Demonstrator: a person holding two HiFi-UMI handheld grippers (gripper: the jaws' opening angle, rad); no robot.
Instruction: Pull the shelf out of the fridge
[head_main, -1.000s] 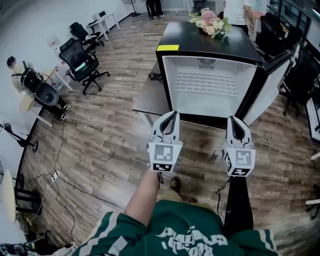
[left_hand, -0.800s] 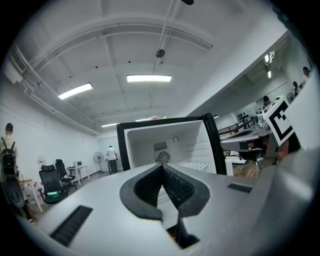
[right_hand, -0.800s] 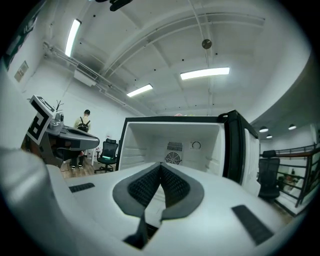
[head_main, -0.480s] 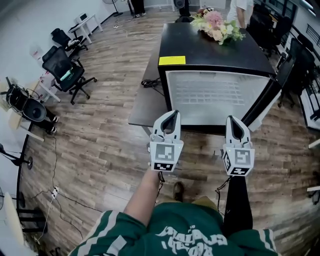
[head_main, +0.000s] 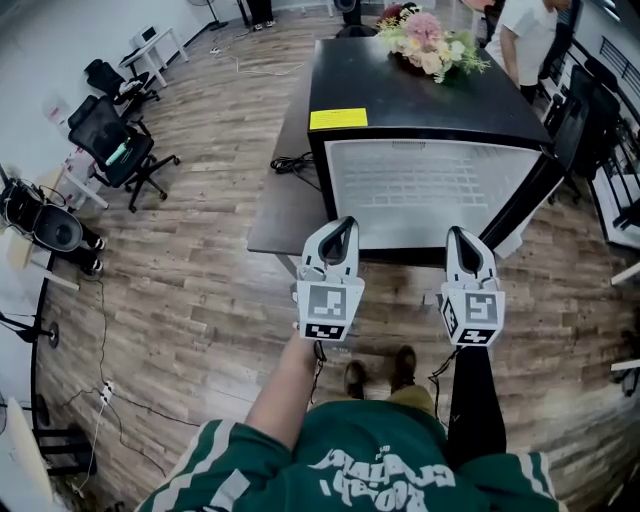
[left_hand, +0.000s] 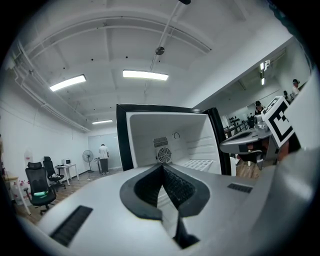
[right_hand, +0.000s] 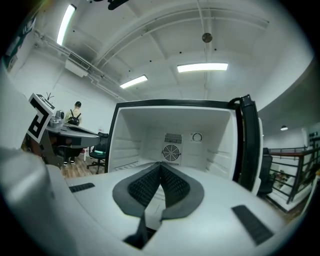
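A black mini fridge (head_main: 420, 100) stands open before me, its door (head_main: 522, 195) swung out to the right. Inside its white cavity lies a white wire shelf (head_main: 430, 185), also visible as the shelf (left_hand: 201, 163) in the left gripper view and low at the left as the shelf (right_hand: 125, 165) in the right gripper view. My left gripper (head_main: 338, 232) and right gripper (head_main: 460, 240) hover side by side just short of the fridge's front edge. Both are shut with nothing between the jaws. Neither touches the fridge.
A bunch of flowers (head_main: 425, 45) and a yellow sticker (head_main: 338, 118) sit on the fridge top. A low dark table (head_main: 285, 195) adjoins the fridge's left side. Office chairs (head_main: 115, 150) stand far left, a person (head_main: 525, 35) behind the fridge. Wooden floor lies underfoot.
I have stepped closer to the fridge, which now sits nearer and more beneath the view. Both grippers stay shut and keep their places side by side.
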